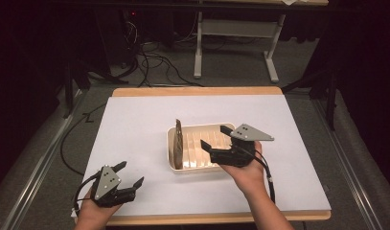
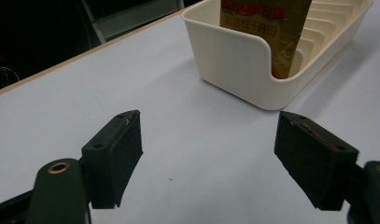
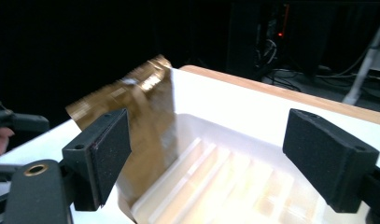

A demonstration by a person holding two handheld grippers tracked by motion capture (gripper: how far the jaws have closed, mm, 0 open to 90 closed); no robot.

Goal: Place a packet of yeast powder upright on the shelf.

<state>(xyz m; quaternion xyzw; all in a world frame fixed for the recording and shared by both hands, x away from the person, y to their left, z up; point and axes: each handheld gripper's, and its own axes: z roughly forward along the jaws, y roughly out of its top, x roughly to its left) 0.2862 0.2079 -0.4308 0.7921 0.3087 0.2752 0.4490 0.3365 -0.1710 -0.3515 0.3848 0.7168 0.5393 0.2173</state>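
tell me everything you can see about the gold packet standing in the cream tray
The flat gold foil packet looks thin, shiny and slightly crinkled, with red print near its top; the lettering is too blurred to read. It stands on edge, nearly upright, in an end slot of the cream plastic ribbed tray, at that tray's left end in the high view, its top rising well above the rim. Only the tray touches it. The right gripper hovers open over the tray, apart from the packet.
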